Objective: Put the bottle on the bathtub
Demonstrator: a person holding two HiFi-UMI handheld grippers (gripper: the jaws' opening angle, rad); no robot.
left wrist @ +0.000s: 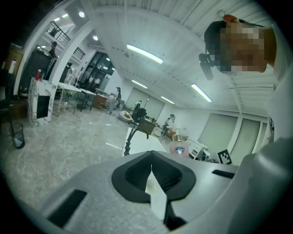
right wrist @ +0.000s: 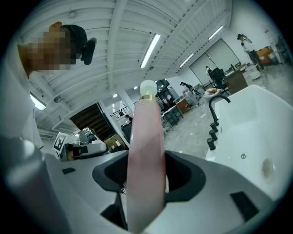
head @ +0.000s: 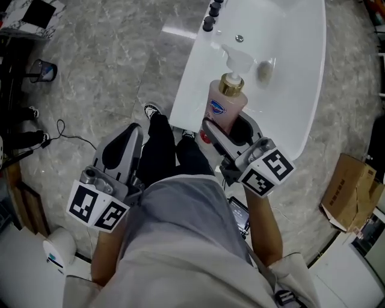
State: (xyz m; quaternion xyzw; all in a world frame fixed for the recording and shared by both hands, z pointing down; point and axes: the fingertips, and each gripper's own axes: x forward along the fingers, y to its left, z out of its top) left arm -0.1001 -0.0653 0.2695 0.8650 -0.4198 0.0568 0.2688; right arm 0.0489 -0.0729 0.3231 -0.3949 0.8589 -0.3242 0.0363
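Lighting: even, bright, from ceiling strip lights (left wrist: 144, 54) overhead. Glare: sheen on my white bathtub (head: 289, 54) (soft shadows only). Both gripper views: fisheye bend, dark corners; my bottle (right wrist: 145, 169) blurs up close.

bottle (head: 227, 105): between the jaws of the right gripper (head: 233, 129), at the near end of the bathtub (head: 301, 90)
taps (head: 210, 15): on the bathtub's left rim, far end
drain (head: 239, 38): in the bathtub, beyond the bottle
left gripper (head: 123, 147): left of the bathtub, over the floor, well apart from the bottle
cardboard box (head: 352, 192): on the floor, right of the bathtub
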